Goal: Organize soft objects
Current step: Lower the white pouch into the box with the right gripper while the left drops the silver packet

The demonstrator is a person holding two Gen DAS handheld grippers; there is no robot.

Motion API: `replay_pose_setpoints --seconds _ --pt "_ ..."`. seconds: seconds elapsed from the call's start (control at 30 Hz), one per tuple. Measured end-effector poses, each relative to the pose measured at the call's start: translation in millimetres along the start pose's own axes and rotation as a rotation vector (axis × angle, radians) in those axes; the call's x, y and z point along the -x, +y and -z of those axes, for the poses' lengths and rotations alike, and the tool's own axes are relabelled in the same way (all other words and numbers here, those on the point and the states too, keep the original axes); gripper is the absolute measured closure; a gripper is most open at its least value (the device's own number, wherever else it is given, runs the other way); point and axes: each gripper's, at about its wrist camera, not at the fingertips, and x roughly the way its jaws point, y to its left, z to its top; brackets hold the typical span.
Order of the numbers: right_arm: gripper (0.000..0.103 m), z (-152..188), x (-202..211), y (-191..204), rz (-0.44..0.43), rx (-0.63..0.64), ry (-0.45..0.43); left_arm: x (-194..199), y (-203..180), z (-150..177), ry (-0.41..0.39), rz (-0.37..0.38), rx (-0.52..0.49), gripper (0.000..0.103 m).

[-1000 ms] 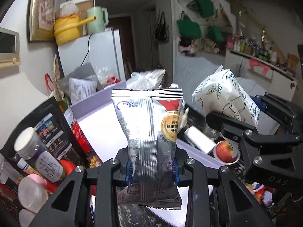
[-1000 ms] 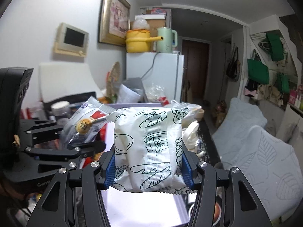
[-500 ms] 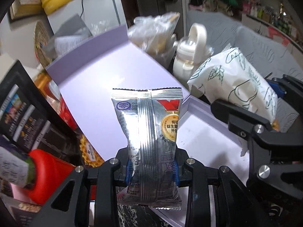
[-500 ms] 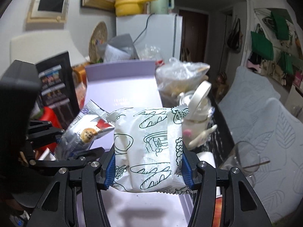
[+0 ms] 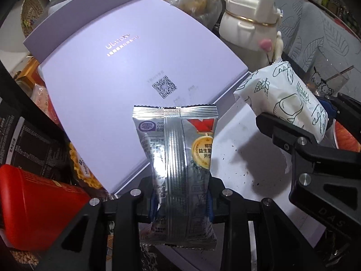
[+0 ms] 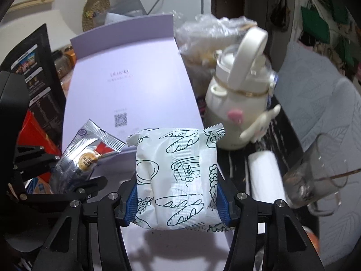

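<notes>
Left tongs [image 5: 180, 203] pinch a silver packet [image 5: 178, 158] by its lower half, the packet standing upright between the blue pads. Right tongs [image 6: 177, 199] pinch a white bread bag [image 6: 176, 176] across its middle, its printed side up. In the left view the right tongs with the bread bag sit at about 3 o'clock; in the right view the silver packet shows at 9 o'clock, near the bread bag but not touching it.

Over the last second both cameras have tipped downward. The fridge, wall pictures and doorway have slid out at 12 o'clock, and the open lilac box [image 5: 126, 67] now fills the middle of both views, its raised lid with a QR code [image 5: 164, 87] running from 10 to 12 o'clock and its pale floor [image 5: 243, 158] directly under both soft packs. The grips themselves have not changed: each pack sits in its tongs as before.

This reads as the carry ending and the placing about to start, with both items hovering above the box floor and neither yet set down. The floor looks bare apart from dark specks, so there seems to be room for the two side by side.

A cream bottle [image 6: 241, 103] stands just outside the box at 1 o'clock in the right view, with a glass mug [image 6: 315, 180] and a white roll [image 6: 266, 176] at 3 o'clock on the dark desk [image 6: 234, 160]. A red container [image 5: 33, 203] crowds the left view at 8 o'clock.
</notes>
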Motion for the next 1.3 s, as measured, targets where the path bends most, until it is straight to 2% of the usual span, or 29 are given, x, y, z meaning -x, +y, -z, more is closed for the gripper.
replay_pose_setpoints --seconds 0.33,0.57,0.77,0.8,0.83,0.93,0.97,1.3 --pt "0.047 13.9 -29.5 -8.8 0.002 -0.038 0.108 -16.3 -7.9 -0.1 0.062 0.019 0.009 0.071" --pt "0.045 13.2 -36.5 -12.6 -0.006 -0.053 0.118 -28.4 -10.1 -9.7 0.078 0.014 0.014 0.071" --pt "0.034 11.3 -27.6 -8.8 -0.007 -0.042 0.093 -22.5 4.6 -9.1 0.061 0.007 0.038 0.068" --pt "0.033 10.6 -24.5 -7.8 -0.002 -0.043 0.087 -18.6 4.6 -10.1 0.055 0.000 0.039 0.067" --pt "0.033 9.8 -22.8 -7.2 0.005 -0.043 0.085 -14.9 5.5 -10.7 0.045 -0.013 0.040 0.060" --pt "0.033 7.4 -15.8 -6.3 0.020 -0.040 0.084 -2.4 6.3 -11.6 0.011 -0.033 0.040 0.031" --pt "0.033 6.5 -11.9 -6.9 0.025 -0.045 0.079 3.2 7.0 -12.1 -0.007 -0.039 0.041 0.027" --pt "0.033 -7.6 33.7 -12.2 0.031 -0.076 0.011 62.1 15.1 -17.5 -0.125 -0.039 0.065 0.027"
